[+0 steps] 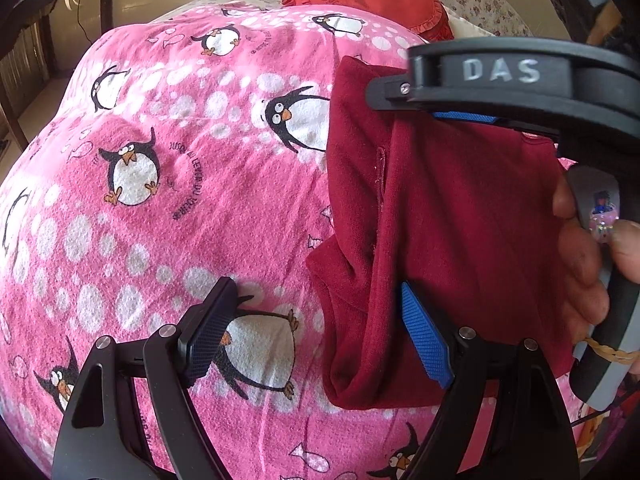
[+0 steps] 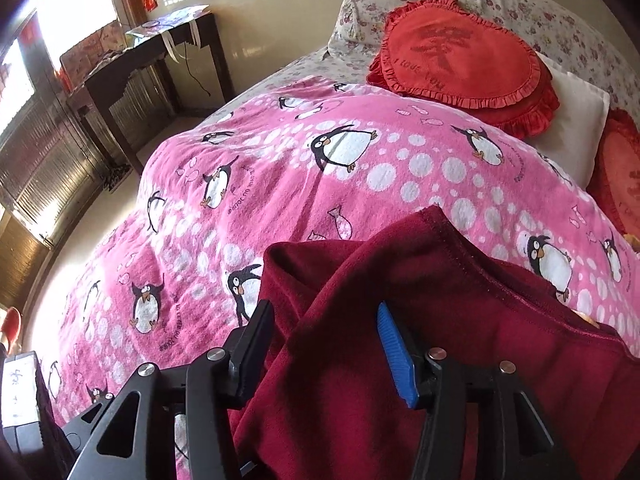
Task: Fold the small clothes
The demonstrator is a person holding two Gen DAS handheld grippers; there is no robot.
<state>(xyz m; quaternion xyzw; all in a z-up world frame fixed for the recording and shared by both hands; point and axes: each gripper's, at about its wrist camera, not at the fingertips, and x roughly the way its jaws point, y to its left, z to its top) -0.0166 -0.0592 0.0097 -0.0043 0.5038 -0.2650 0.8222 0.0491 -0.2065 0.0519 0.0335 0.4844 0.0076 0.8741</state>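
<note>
A dark red garment [image 1: 460, 220] lies bunched on the pink penguin blanket [image 1: 160, 220], with a seam running down its left part. My left gripper [image 1: 316, 332] stands wide open low over the blanket. Its blue-padded finger [image 1: 424, 340] rests against the garment's left edge, and nothing is pinched. A hand [image 1: 580, 264] holds the right gripper over the garment's far end, where its blue pad [image 1: 464, 116] shows. In the right wrist view the garment [image 2: 400, 280] bulges up in folds between the fingers of my right gripper [image 2: 326, 348]. Its jaws are apart and the pads do not press on the cloth.
The blanket [image 2: 320, 160] covers a bed. A red heart-shaped cushion [image 2: 460, 52], a white pillow [image 2: 576, 120] and floral bedding [image 2: 520, 0] lie at the head. A second red cushion [image 2: 620, 176] is at the right edge. A dark wooden table [image 2: 152, 64] stands left of the bed.
</note>
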